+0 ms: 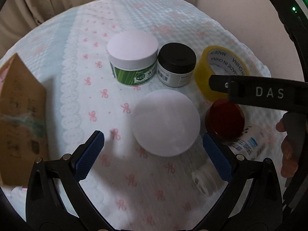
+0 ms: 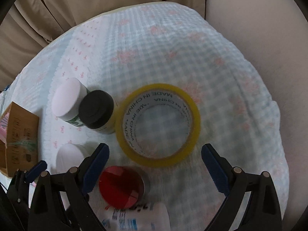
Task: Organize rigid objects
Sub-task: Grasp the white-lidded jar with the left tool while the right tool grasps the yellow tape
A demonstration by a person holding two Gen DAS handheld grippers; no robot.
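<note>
Your left gripper (image 1: 153, 146) is spread wide over the cloth, blue pads (image 1: 88, 154) apart with nothing pinched. Right between them, toward twelve o'clock, sits the white-capped bottle (image 1: 166, 122), its round cap facing you and its clear body running back down between the jaws. At three o'clock of that cap, just beside it, you've got the red-capped bottle (image 1: 224, 119), lying on its side with the printed white label trailing toward five o'clock. A hand (image 1: 288, 146) shows at the right edge of the left wrist view, on the other tool.

Your right gripper (image 2: 155, 156) is spread just as wide, nothing between the pads. In the right wrist view the red cap lies near the left pad at about seven o'clock, and the roll of yellow tape (image 2: 157, 125) lies flat at twelve o'clock, just beyond the fingertips, with the checked cloth visible through its core.

Farther out, at nine to ten o'clock of the tape, the black-lidded jar (image 1: 176, 66) stands upright close against the roll; whether they touch, you can't tell. Hard by its left side stands the white-lidded green jar (image 1: 132, 61). Off at the left edge, around nine o'clock, a brown cardboard box (image 1: 21, 119) stands on the pale blue tablecloth (image 1: 96, 38) with its pink bows. Beyond the table edge, beige curtains (image 2: 86, 0) hang at the back.
</note>
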